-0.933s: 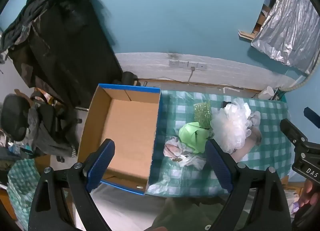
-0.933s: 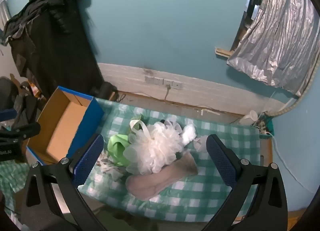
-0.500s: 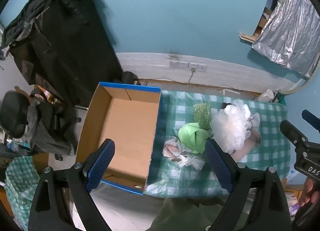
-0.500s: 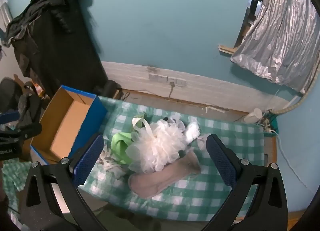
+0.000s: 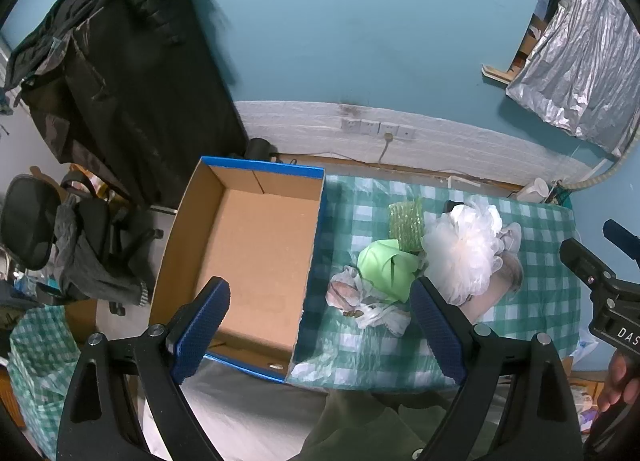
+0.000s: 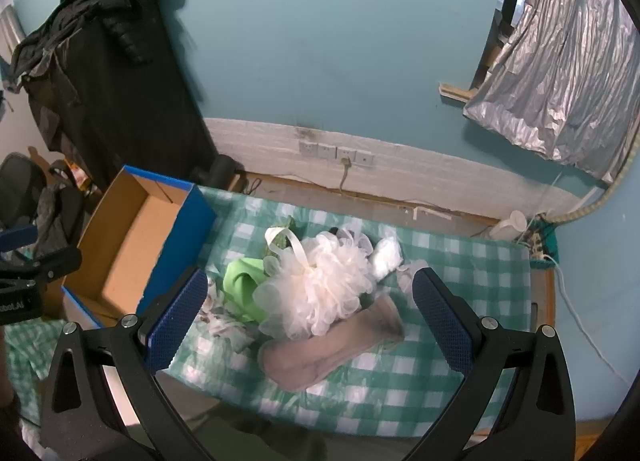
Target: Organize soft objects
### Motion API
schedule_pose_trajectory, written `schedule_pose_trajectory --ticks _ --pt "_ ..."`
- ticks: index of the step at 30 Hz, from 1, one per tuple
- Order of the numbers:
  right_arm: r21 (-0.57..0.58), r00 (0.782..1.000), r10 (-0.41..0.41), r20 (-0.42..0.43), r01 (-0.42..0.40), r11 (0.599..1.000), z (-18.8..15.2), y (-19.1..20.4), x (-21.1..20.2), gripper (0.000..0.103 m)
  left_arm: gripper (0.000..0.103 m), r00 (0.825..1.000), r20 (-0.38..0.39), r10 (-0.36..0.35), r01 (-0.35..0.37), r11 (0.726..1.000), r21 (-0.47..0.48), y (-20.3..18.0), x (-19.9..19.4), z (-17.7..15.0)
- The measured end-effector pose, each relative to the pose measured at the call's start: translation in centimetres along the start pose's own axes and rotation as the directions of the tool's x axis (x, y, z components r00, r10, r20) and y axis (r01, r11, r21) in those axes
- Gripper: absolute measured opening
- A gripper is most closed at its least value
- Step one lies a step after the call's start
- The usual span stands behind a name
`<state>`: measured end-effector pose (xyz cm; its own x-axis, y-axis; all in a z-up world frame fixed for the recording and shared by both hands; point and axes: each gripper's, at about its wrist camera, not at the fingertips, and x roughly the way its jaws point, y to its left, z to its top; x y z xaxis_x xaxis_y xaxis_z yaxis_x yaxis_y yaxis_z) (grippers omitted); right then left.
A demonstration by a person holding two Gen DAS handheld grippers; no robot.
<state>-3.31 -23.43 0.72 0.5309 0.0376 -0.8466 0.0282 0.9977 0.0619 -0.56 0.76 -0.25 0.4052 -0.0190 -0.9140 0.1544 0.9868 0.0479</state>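
A pile of soft things lies on a green checked tablecloth [image 6: 460,261]: a white mesh bath pouf [image 6: 332,289] [image 5: 464,249], a light green cloth [image 5: 386,267] [image 6: 242,287], a beige sock [image 6: 332,349], a crumpled white plastic bag [image 5: 364,301] and a green bubble-wrap piece [image 5: 407,223]. An empty blue cardboard box [image 5: 248,245] [image 6: 132,245] stands at the table's left end. My left gripper [image 5: 318,327] is open and empty, high above the box's right wall. My right gripper [image 6: 308,325] is open and empty, high above the pile.
A black coat [image 5: 120,61] hangs on the blue wall at the left. A black office chair [image 5: 28,221] with clothes stands by the box. Silver foil [image 6: 560,73] covers a window at right. Wall sockets and a cable [image 6: 340,165] lie behind the table.
Both grippers have shifted slightly, so the table and box sit a little differently in view. Nothing on the table has moved. Both stay open.
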Motion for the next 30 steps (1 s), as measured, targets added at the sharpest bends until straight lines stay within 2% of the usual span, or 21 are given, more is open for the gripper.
schedule_pose_trajectory --ticks 30 --pt "0.003 0.999 0.014 -0.045 -0.013 1.0 -0.1 -0.1 0.5 0.102 0.093 1.0 -0.024 0.014 -0.015 0.999 -0.035 0.3 0.6 -1.2"
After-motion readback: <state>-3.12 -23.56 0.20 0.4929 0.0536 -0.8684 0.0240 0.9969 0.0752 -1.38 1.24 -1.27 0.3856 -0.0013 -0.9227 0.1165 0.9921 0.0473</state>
